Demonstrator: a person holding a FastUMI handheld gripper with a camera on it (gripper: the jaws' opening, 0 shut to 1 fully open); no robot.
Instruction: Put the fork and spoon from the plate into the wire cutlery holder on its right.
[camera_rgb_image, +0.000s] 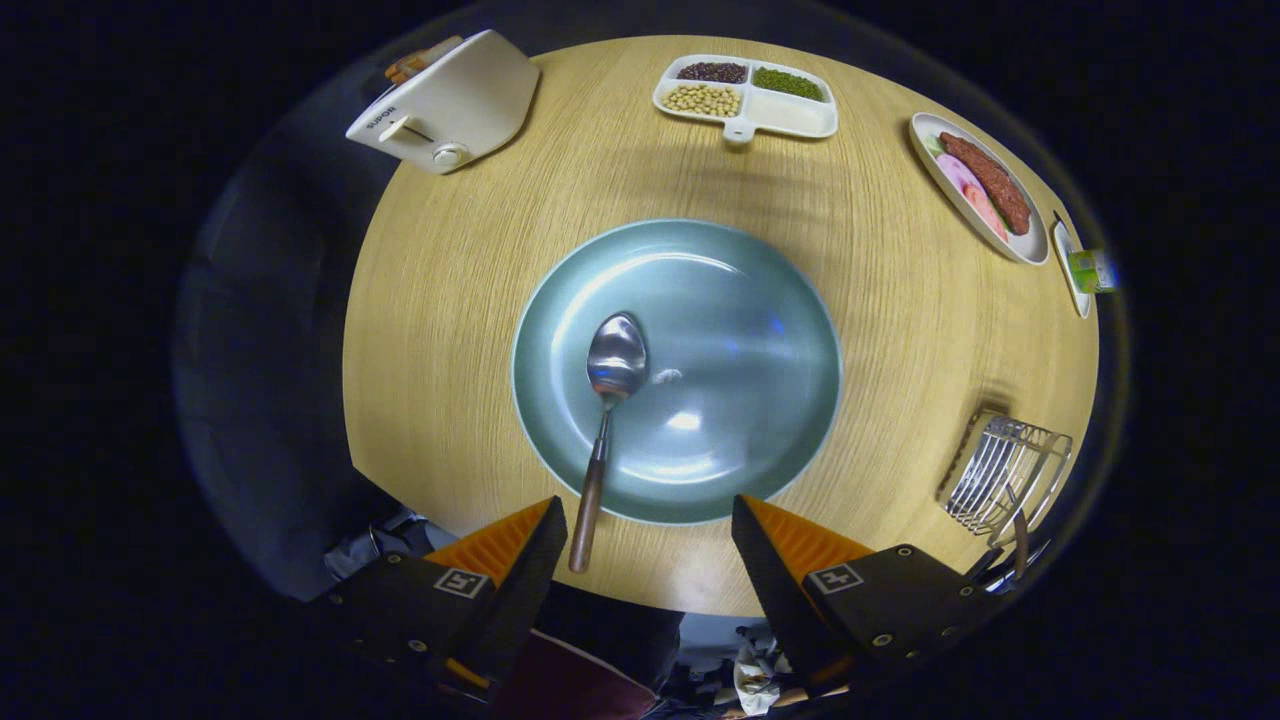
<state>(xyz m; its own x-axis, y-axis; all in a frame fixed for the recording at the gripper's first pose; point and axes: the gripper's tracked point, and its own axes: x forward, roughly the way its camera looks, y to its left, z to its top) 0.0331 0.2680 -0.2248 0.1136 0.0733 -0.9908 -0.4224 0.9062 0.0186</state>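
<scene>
You are working at a staged dining setup rather than a lived-in home: a round wooden table (900, 330) stands alone with dark surroundings on every side. What marks it as a mealtime scene is the tableware laid around its rim. You have a white toaster (450, 100) at the far left, a divided dish (745, 96) holding separate heaps of dried beans at the far side, and a small oval plate of sliced meat (980, 185) to the far right. A large grey-green plate (740, 300) sits at the centre, with a wire cutlery holder (1005, 470) off to its right.
</scene>
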